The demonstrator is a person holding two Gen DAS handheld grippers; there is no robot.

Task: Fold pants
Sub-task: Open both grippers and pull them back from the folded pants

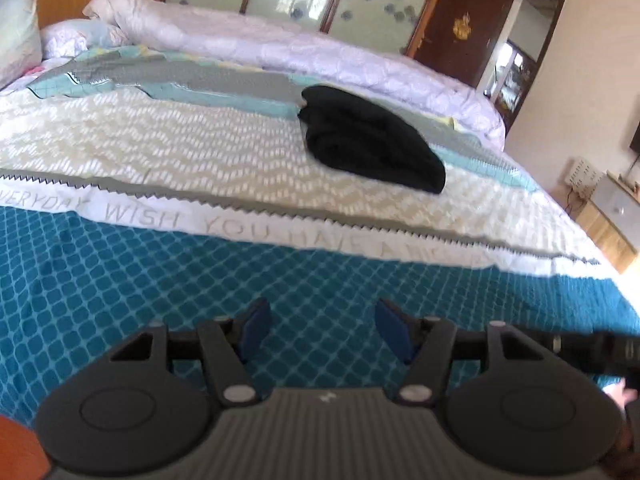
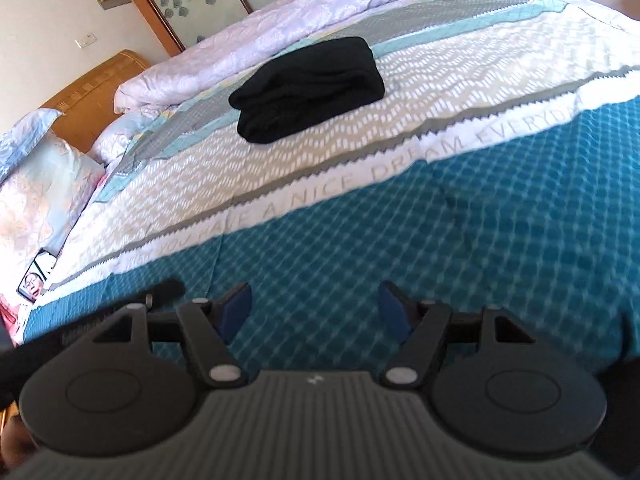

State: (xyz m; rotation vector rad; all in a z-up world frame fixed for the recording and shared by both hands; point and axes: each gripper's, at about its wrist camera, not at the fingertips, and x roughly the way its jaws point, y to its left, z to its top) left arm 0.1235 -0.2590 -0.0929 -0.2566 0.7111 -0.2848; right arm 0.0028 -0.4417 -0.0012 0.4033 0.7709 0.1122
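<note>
The black pants (image 1: 370, 138) lie folded into a compact bundle on the bed's pale zigzag band, well ahead of both grippers; they also show in the right wrist view (image 2: 308, 88). My left gripper (image 1: 320, 330) is open and empty, its blue pads (image 1: 254, 330) apart over the teal quilt. My right gripper (image 2: 314, 312) is open and empty too, its blue pads (image 2: 236, 312) apart over the teal quilt near the bed's front. Neither gripper touches the pants.
A rolled lilac duvet (image 1: 280, 46) runs along the far side of the bed. Pillows (image 2: 36, 196) and a phone (image 2: 36, 278) lie by the wooden headboard (image 2: 96, 88). A wooden nightstand (image 1: 612, 224) stands beyond the bed's right edge.
</note>
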